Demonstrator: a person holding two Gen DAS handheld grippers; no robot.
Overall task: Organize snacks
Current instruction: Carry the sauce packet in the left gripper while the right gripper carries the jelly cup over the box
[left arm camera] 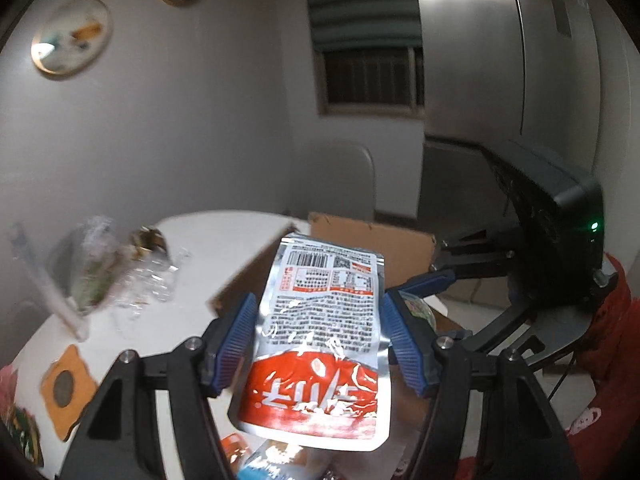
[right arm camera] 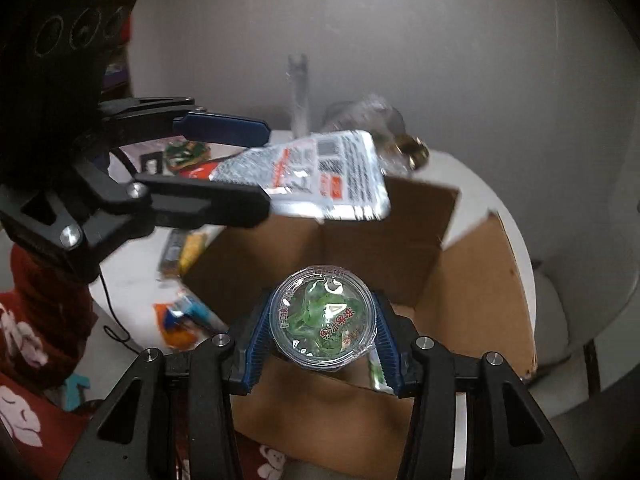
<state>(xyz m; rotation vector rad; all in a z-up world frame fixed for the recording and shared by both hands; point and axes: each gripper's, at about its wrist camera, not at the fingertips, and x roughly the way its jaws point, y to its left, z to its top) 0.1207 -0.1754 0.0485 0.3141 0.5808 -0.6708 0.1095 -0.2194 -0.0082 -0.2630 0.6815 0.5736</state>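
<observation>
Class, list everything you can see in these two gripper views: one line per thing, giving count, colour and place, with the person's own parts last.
snack pouch: one, silver and red, held in the left gripper
jelly cup: one, clear with green contents, held in the right gripper
cardboard box: one, brown, open, on the table
table: one, white, round
wall plates: several, pale, on the wall
loose snack packets: a few, orange and blue, beside the box
left gripper: black, blue pads
right gripper: black, blue pads
sleeve: red, patterned
</observation>
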